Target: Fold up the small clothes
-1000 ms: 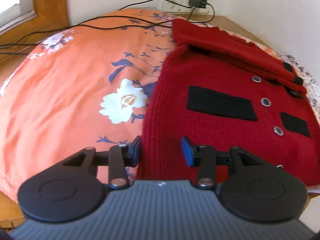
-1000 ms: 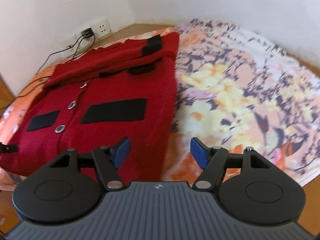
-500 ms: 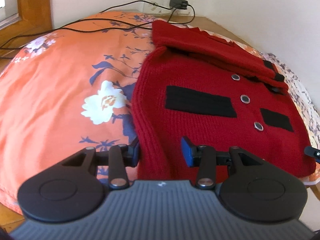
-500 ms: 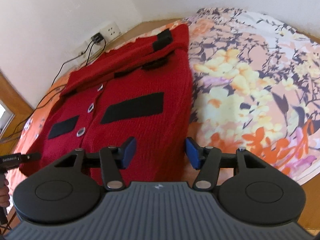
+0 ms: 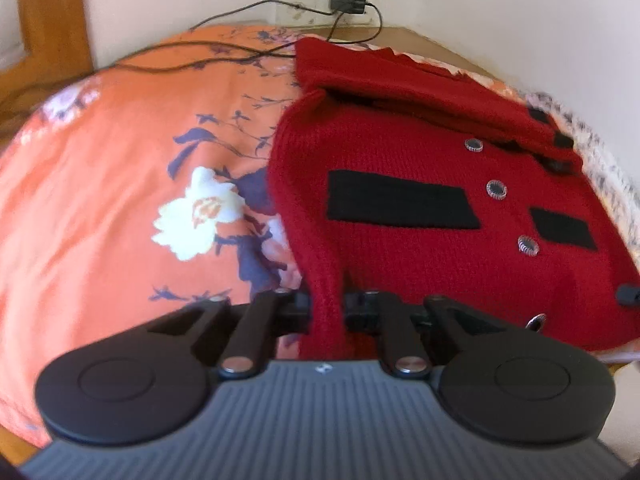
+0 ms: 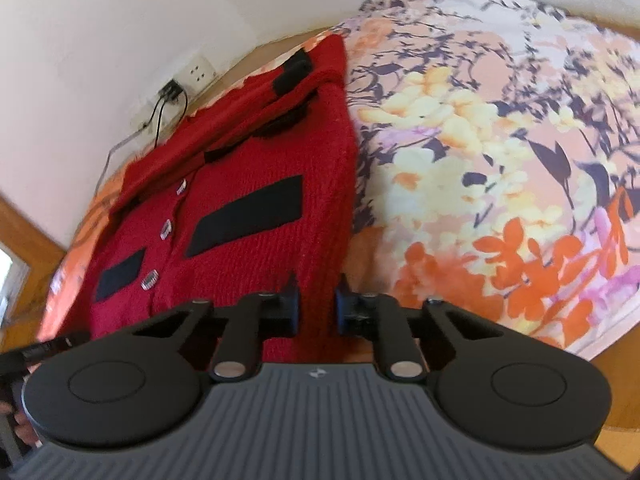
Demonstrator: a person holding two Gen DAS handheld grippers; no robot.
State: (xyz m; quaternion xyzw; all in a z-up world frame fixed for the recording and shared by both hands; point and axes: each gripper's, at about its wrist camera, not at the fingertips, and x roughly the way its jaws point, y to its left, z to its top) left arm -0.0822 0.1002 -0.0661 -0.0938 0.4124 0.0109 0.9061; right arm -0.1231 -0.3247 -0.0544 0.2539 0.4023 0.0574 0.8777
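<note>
A small red knitted cardigan (image 5: 420, 168) with black patch pockets and round silver buttons lies on an orange floral bedsheet (image 5: 120, 184), its hem corners pinched. The left gripper (image 5: 326, 312) is clamped on the near left corner; the right gripper (image 6: 318, 308) grips the near right edge. No legible writing shows, only a tiny logo on each gripper body.

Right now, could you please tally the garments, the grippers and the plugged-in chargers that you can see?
Red cardigan: 1
Grippers, namely left gripper and right gripper: 2
Charger: 1
Total: 4
</note>
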